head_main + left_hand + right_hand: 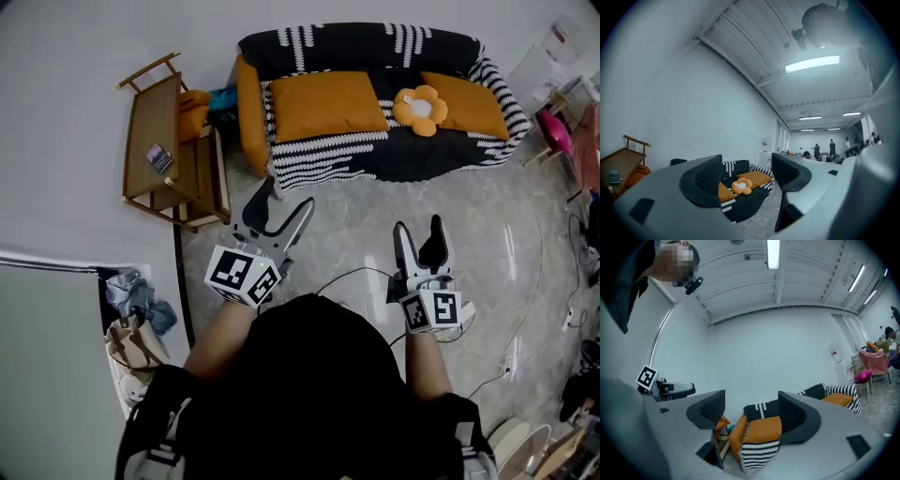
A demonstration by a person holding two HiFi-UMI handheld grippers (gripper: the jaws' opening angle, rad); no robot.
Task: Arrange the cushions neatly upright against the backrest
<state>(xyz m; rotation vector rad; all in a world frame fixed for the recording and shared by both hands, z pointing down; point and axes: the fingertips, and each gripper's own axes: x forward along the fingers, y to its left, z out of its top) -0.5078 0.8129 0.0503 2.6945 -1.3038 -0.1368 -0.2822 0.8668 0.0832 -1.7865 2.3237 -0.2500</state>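
A sofa with a black-and-white cover (375, 155) stands ahead of me on the floor. Two orange cushions lie flat on its seat, one at the left (328, 103) and one at the right (466, 103). A flower-shaped cushion (420, 110) rests between them, below the backrest (356, 45). My left gripper (286, 199) and right gripper (419, 228) hover above the floor short of the sofa, both open and empty. The left gripper view shows its jaws (747, 168) apart around the flower cushion (741, 186) far off. In the right gripper view, the gripper (751, 405) frames the left cushion (765, 429).
A wooden side table (164, 150) stands left of the sofa with an orange thing beside it. Bags and cloth (131, 319) lie at the lower left. A pink chair (555, 131) and cables (525, 309) are at the right. People stand far off (832, 146).
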